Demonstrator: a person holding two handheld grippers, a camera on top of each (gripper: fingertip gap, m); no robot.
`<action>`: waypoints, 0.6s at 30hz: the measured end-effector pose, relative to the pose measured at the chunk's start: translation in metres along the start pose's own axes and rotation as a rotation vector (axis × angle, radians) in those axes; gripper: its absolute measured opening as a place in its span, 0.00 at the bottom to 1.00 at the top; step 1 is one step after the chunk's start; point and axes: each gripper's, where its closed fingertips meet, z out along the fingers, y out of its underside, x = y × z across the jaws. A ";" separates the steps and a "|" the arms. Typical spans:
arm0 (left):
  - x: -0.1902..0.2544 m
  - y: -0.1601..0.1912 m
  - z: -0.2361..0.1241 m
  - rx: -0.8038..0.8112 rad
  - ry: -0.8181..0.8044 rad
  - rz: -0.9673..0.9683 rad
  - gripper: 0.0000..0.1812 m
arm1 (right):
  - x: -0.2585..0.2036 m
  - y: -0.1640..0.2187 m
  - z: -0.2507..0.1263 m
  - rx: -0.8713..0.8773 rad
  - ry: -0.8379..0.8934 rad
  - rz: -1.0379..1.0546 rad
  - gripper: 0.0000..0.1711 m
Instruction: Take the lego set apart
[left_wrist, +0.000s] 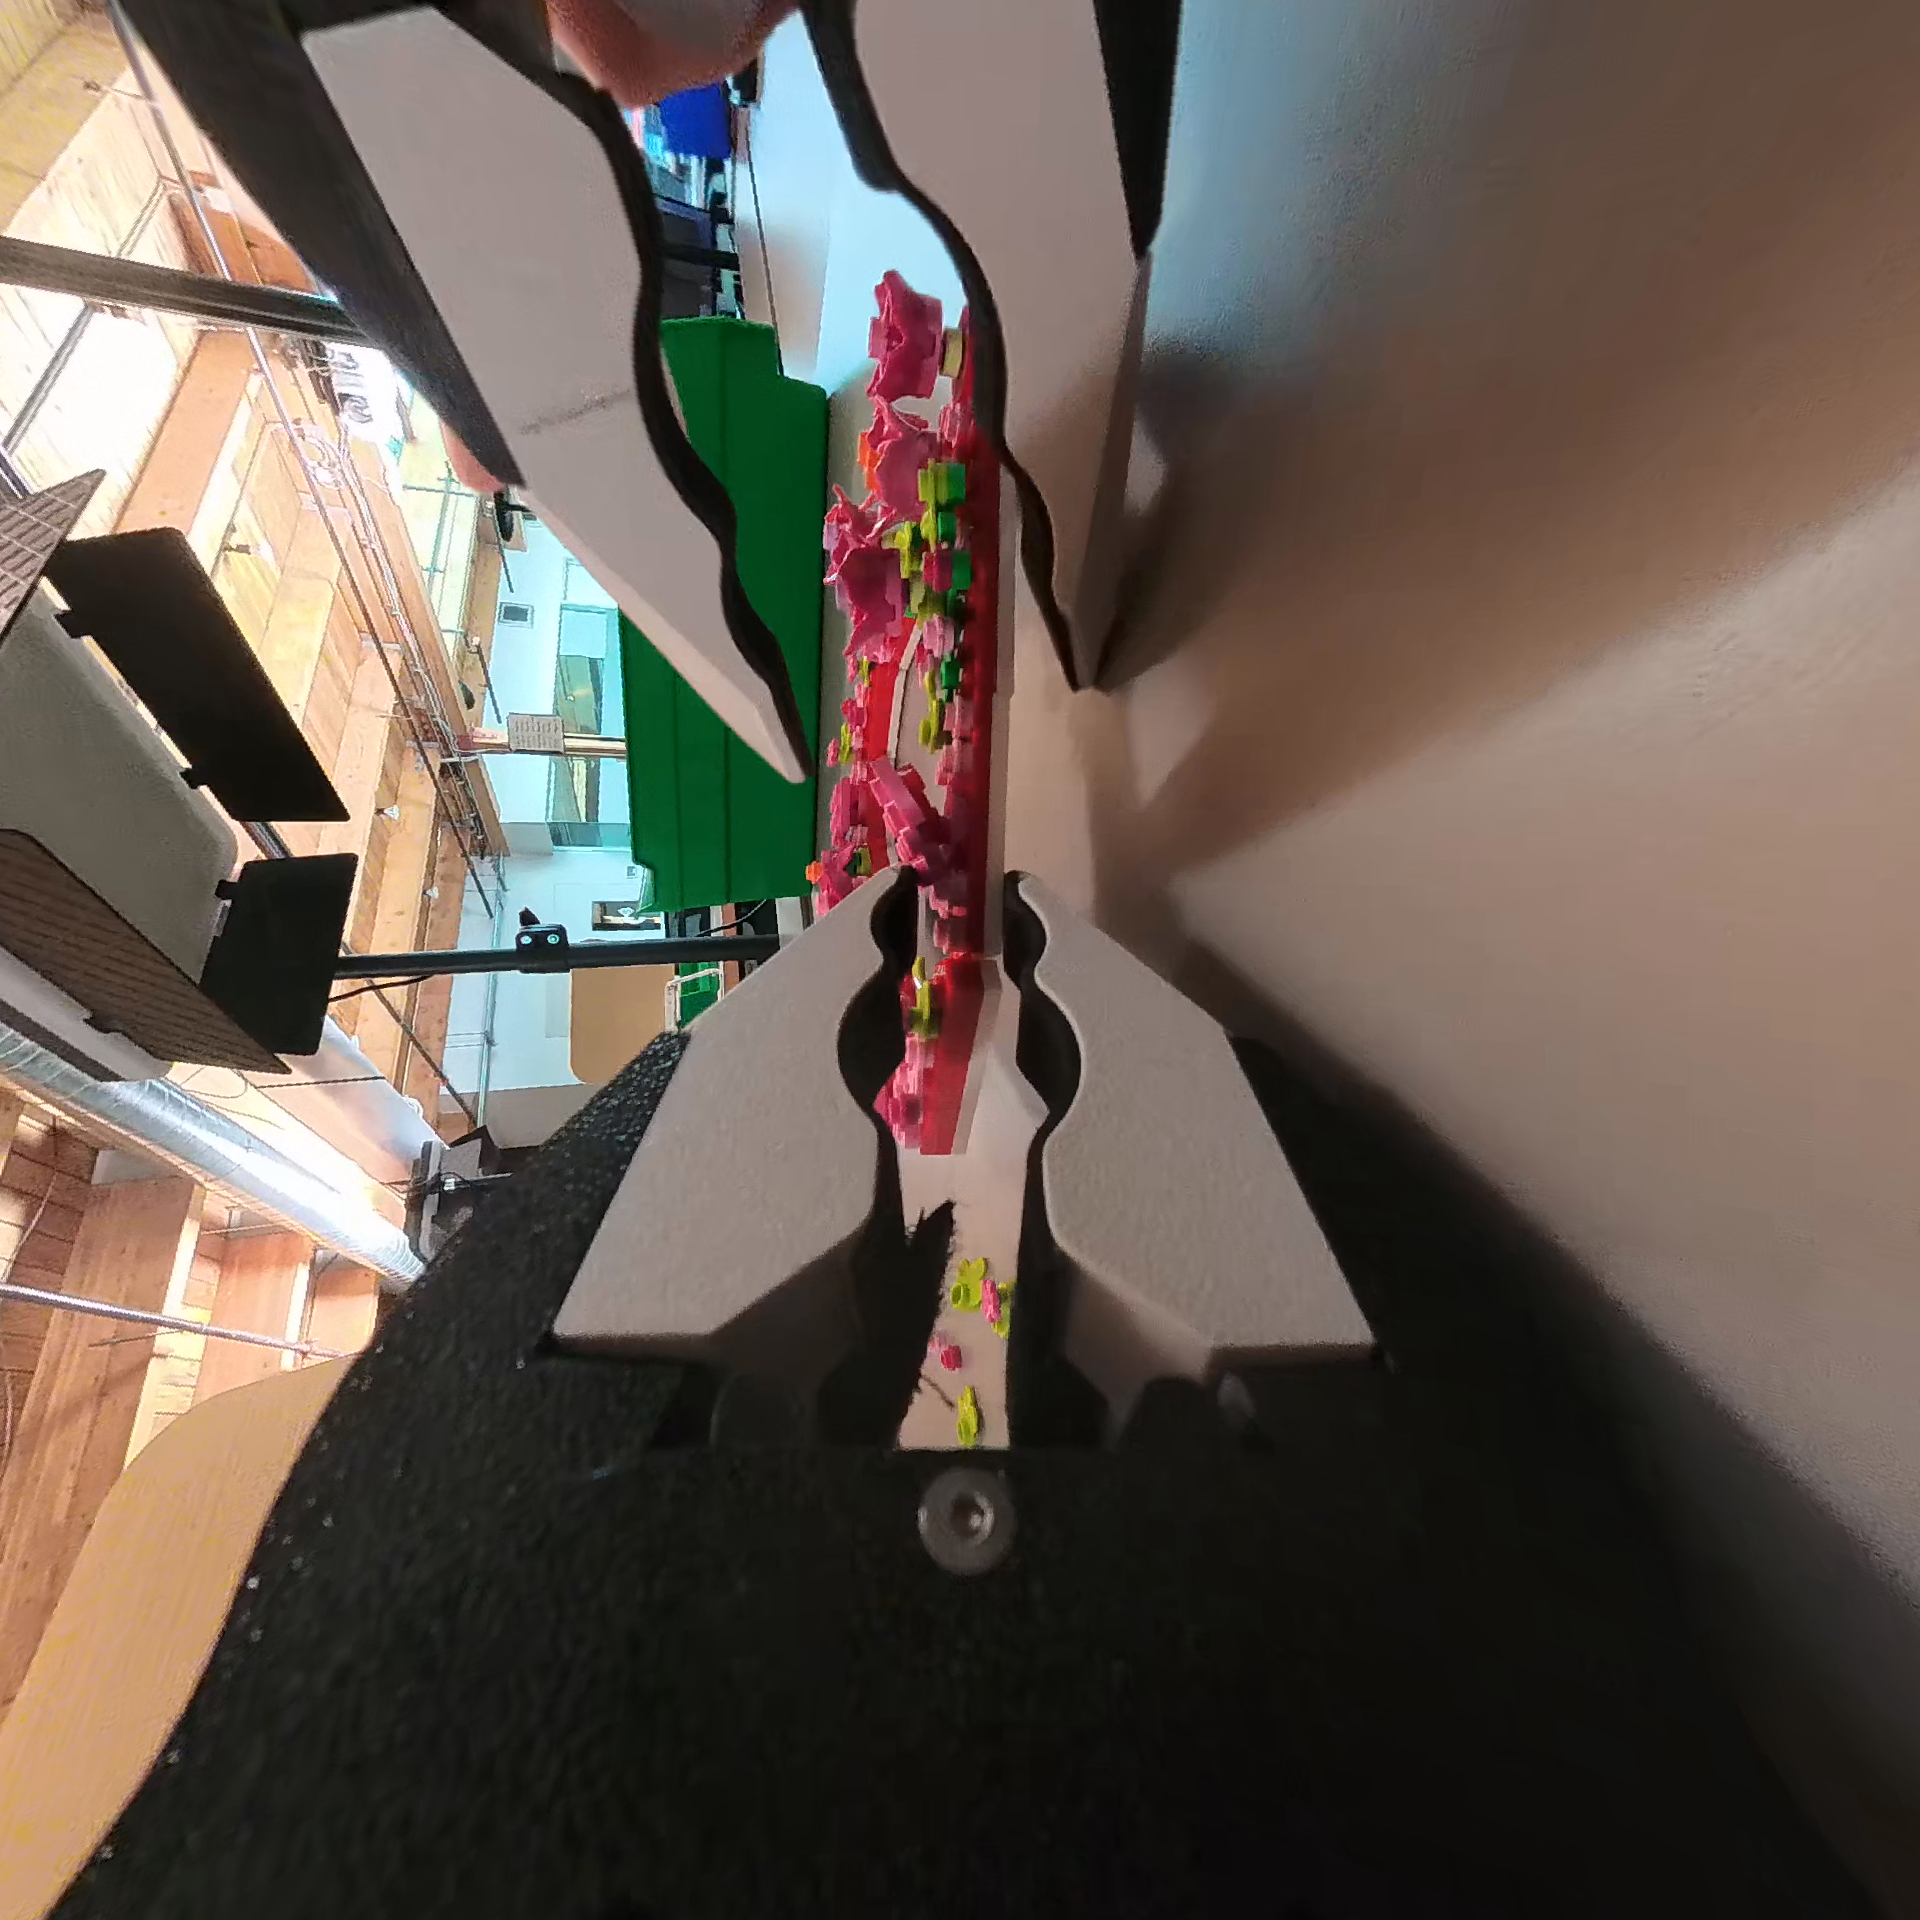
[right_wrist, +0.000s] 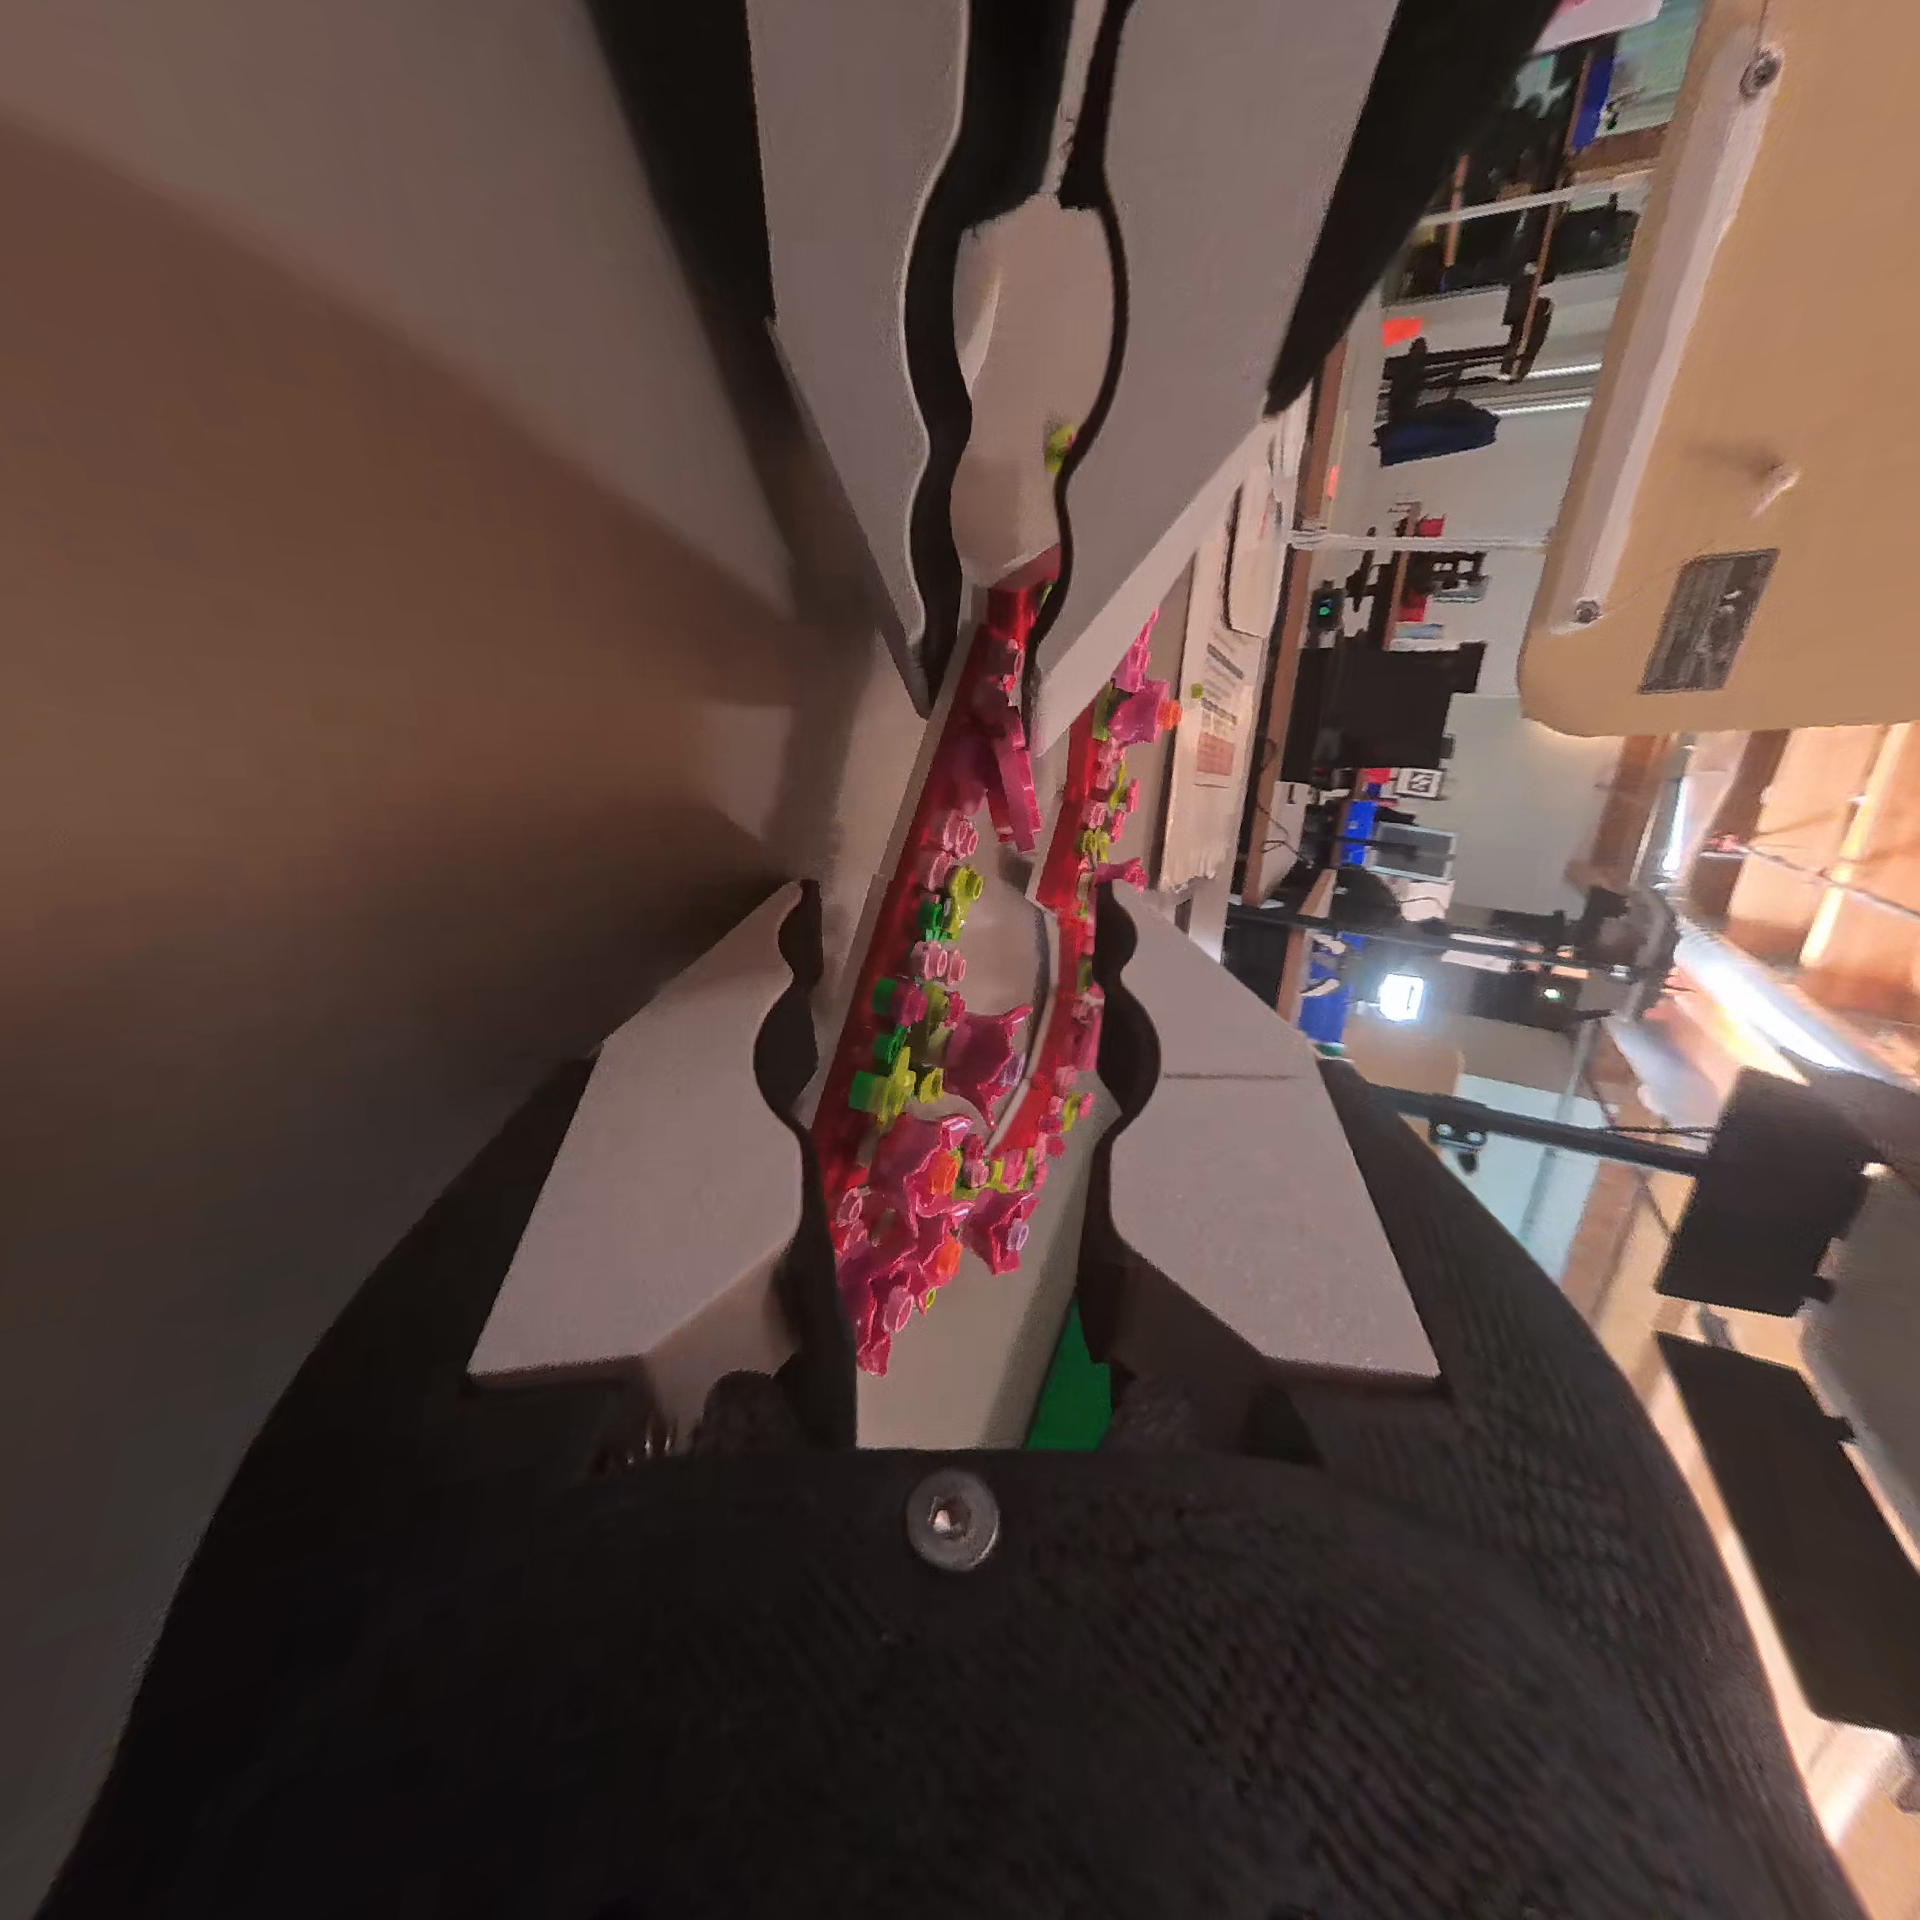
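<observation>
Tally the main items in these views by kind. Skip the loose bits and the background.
tools: 2 (left tool, right tool)
lego set, red with pink flowers: 1
green plate: 1
Total: 4
</observation>
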 end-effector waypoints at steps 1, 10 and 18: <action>0.000 0.000 0.000 0.000 -0.001 0.002 0.07 | 0.001 0.000 0.001 0.000 0.011 -0.011 0.30; 0.007 0.002 0.001 0.006 0.030 0.013 0.07 | -0.005 -0.012 0.010 0.053 0.047 -0.098 0.19; 0.010 0.003 0.001 0.008 0.043 0.020 0.09 | -0.008 -0.011 0.010 0.061 0.056 -0.058 0.14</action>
